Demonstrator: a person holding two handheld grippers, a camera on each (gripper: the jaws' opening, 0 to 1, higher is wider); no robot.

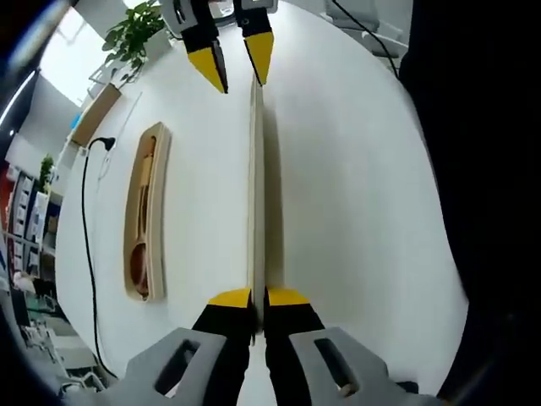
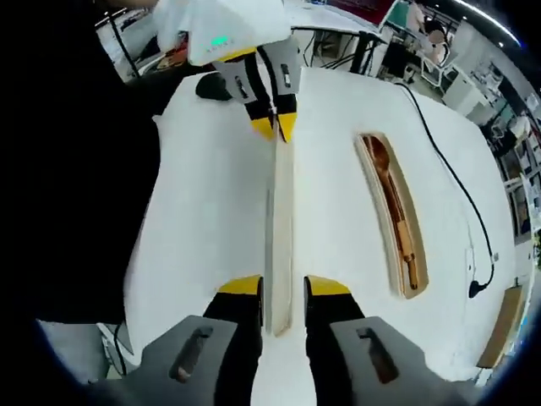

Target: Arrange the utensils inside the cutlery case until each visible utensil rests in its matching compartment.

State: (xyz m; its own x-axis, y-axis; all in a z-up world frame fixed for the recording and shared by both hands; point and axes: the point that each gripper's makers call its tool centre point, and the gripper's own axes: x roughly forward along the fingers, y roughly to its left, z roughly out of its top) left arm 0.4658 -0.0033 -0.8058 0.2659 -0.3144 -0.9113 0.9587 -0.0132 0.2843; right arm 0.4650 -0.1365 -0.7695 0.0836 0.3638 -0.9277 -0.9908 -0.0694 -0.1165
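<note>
We see the left gripper (image 1: pixel 252 298) closed tight on one end of a long, thin wooden lid (image 1: pixel 254 186), its yellow-tipped jaws pressed against both faces of the board with no gap showing. The lid stands on edge, so only its narrow side shows. In the right gripper view the left gripper (image 2: pixel 275 125) sits at the far end of the same lid (image 2: pixel 279 220), again pinching it.

The right gripper (image 2: pixel 283 292) has its jaws set a little apart, one on each side of the near end of the lid. We cannot tell whether the pads press the wood or merely stand beside it. In the left gripper view the right gripper (image 1: pixel 237 68) appears at the far end of the lid, its two jaws spread and the board's tip between them; contact there is unclear too.

The cutlery case (image 1: pixel 145 222) lies flat on the white desk (image 1: pixel 355 186), well apart from the lid and roughly parallel to it. In the right gripper view the cutlery case (image 2: pixel 394 216) holds wooden utensils (image 2: pixel 397 211); a spoon bowl can be made out, but the pieces overlap and we cannot tell them apart or see any compartments. A black cable (image 2: pixel 456 186) runs across the desk beyond the case, on the side away from the lid. A dark-clothed person hides the desk's edge on the lid's other side.
</note>
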